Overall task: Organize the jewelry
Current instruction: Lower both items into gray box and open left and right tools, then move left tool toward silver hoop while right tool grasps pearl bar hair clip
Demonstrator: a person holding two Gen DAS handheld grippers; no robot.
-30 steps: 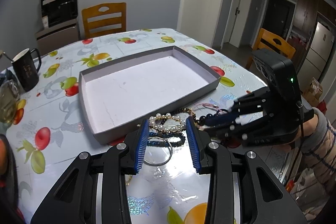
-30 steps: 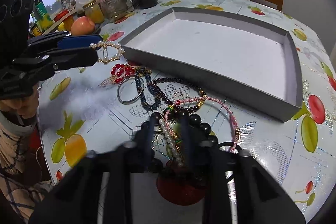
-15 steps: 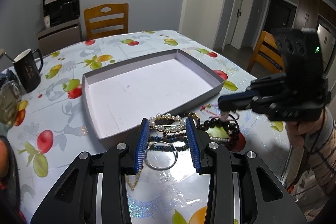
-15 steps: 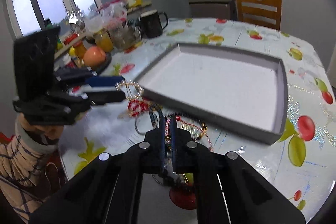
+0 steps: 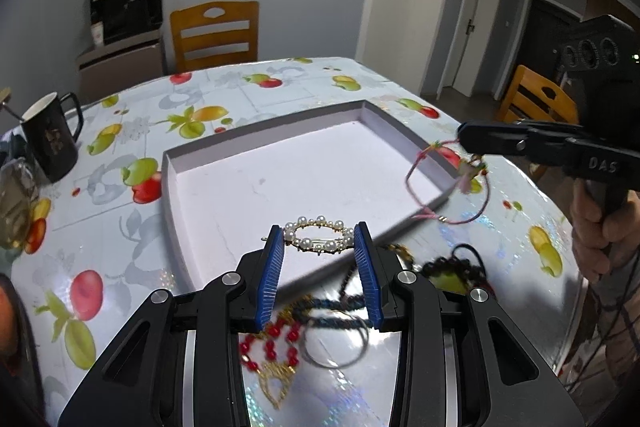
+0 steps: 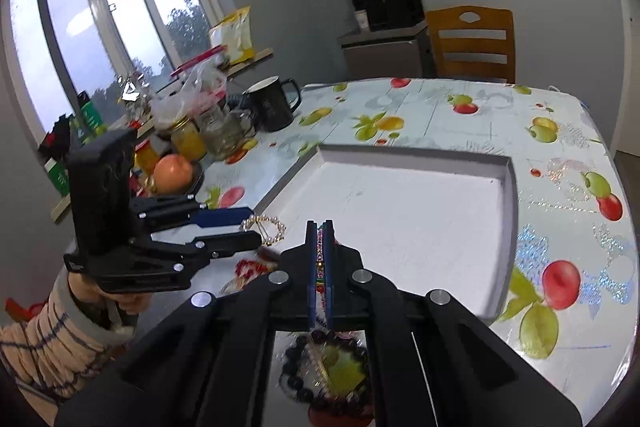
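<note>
My left gripper is shut on a gold pearl hair clip and holds it in the air over the near edge of the grey tray. The clip also shows in the right wrist view. My right gripper is shut on a pink cord bracelet, which dangles over the tray's right corner; in the left wrist view this gripper is at the right. The tray holds nothing. A red bead piece, a metal ring, dark blue beads and a black bead bracelet lie on the table below.
A black mug stands at the table's left, near jars and an orange fruit. A wooden chair stands behind the table, another chair at the right. The fruit-print tablecloth covers the table.
Both grippers have risen from the pile. The right closed on the pink cord bracelet and lifted it toward the tray. The left carried the pearl clip over the tray's near edge.
</note>
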